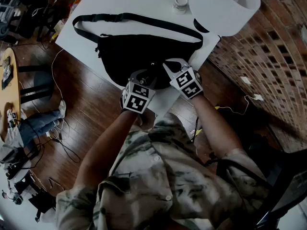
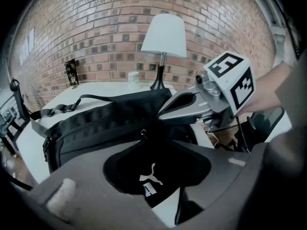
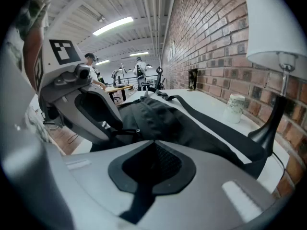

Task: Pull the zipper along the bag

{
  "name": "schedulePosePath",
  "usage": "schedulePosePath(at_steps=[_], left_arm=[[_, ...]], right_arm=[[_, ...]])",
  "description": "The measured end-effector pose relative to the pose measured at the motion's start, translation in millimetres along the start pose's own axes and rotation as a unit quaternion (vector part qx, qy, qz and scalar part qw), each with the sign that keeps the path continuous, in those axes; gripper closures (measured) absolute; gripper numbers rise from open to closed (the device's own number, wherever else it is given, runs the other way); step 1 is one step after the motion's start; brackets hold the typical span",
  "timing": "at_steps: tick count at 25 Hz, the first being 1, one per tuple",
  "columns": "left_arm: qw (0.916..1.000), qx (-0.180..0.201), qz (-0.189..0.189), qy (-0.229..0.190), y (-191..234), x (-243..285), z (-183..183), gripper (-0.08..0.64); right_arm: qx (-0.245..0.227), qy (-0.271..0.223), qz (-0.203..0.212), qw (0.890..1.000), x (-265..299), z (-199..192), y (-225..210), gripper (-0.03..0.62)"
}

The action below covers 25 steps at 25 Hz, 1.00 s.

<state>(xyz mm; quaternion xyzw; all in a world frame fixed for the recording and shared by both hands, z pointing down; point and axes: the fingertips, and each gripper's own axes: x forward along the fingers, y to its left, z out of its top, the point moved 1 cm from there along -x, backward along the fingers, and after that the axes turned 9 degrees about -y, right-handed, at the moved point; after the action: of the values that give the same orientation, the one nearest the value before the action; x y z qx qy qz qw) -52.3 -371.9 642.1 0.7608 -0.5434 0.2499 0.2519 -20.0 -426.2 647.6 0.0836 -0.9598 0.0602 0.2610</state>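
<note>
A black waist bag (image 1: pixel 129 56) lies on the white table (image 1: pixel 120 4), its strap (image 1: pixel 129 18) looped toward the far side. Both grippers sit at the bag's near edge. My left gripper (image 1: pixel 143 78) has its jaw tips together at the small zipper pull (image 2: pixel 143 133), with the bag's logo panel (image 2: pixel 151 183) showing through the gap behind the tips (image 2: pixel 144 140). My right gripper (image 1: pixel 169 65) is just to the right, its tips (image 3: pixel 153 142) closed on the bag's black fabric (image 3: pixel 158 119). In the left gripper view the right gripper (image 2: pixel 165 113) touches the bag's top.
A white-shaded lamp (image 1: pixel 225 6) and a small cup (image 1: pixel 181 3) stand at the table's far right by the brick wall (image 1: pixel 268 61). The table's near edge (image 1: pixel 160 102) runs under the grippers. Wooden floor with cables (image 1: pixel 62 138) lies to the left; people stand far off (image 3: pixel 139 71).
</note>
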Motion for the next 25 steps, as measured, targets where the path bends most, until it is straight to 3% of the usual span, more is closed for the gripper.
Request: schedulePosePath(at_steps=[5, 7, 8, 19, 25], left_arm=[[0.9976, 0.03, 0.039, 0.049, 16.9, 18.3, -14.4, 0.415], [0.9972, 0.039, 0.037, 0.052, 20.2, 18.4, -14.9, 0.49], [0.9974, 0.038, 0.031, 0.054, 20.8, 17.3, -16.0, 0.534], [0.9972, -0.003, -0.067, 0.034, 51.3, -5.7, -5.3, 0.539], [0.9931, 0.006, -0.111, 0.036, 90.3, -23.4, -11.6, 0.54]], right_arm=[[-0.001, 0.022, 0.009, 1.0, 11.8, -8.4, -0.6, 0.586], [-0.006, 0.03, 0.009, 0.999, 14.8, -12.1, -0.2, 0.586], [-0.007, 0.034, 0.009, 0.999, 16.1, -14.0, 0.4, 0.586], [-0.003, 0.07, -0.002, 0.998, 21.8, -19.8, 0.1, 0.586], [0.012, 0.094, -0.023, 0.995, 23.0, -20.9, -2.0, 0.586]])
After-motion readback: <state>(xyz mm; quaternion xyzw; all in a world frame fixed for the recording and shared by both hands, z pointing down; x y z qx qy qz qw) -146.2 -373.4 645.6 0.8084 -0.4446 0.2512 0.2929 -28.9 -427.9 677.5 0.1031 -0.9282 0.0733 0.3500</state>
